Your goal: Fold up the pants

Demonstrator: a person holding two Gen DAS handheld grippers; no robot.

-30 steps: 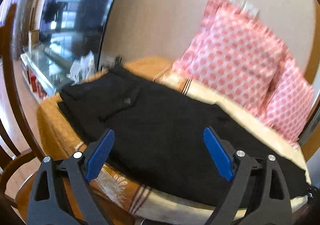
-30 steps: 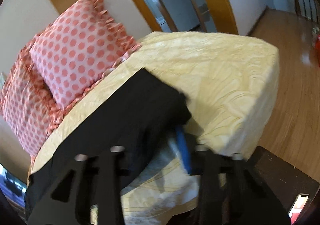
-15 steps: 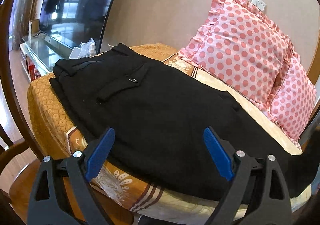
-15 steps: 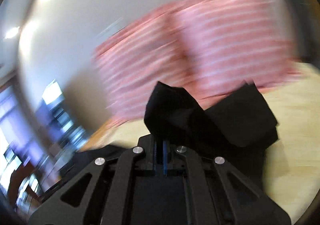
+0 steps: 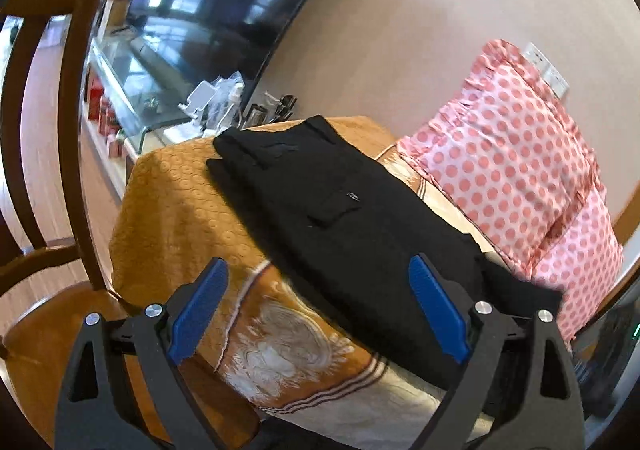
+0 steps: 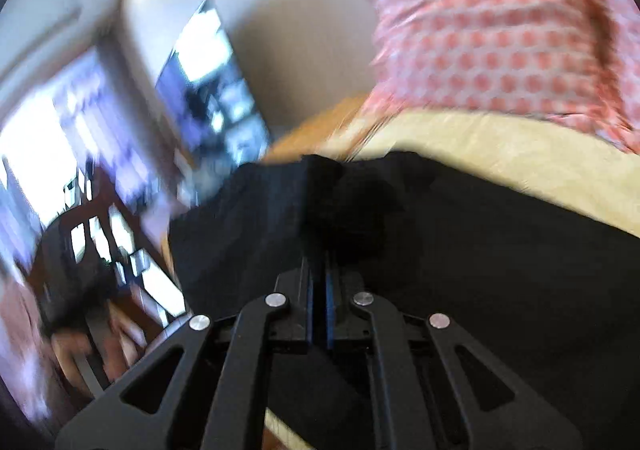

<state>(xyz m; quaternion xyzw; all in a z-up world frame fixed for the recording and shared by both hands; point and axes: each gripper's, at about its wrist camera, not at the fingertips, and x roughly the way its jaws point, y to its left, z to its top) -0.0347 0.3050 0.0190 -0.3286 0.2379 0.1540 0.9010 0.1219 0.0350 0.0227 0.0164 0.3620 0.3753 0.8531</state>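
The black pants (image 5: pixel 344 226) lay lengthwise along the bed (image 5: pixel 176 202), waistband at the far orange end. The right gripper (image 6: pixel 319 262) had its fingers pinching the leg fabric, apparently to carry it over toward the waist. The left gripper (image 5: pixel 320 314) hovered, fingers spread, beside the polka-dot pillows (image 5: pixel 516 178)

The left gripper (image 5: pixel 316 306) has its fingers wide apart with open air between them. Just past the fingertips lie the black pants (image 5: pixel 336 218) on the bed (image 5: pixel 180 202). Off to the right of the fingers stand pink spotted pillows (image 5: pixel 516 170), blocking that side. To the left stands a wooden chair (image 5: pixel 76 90). The right gripper (image 6: pixel 319 270) has no gap; pants cloth fills it.
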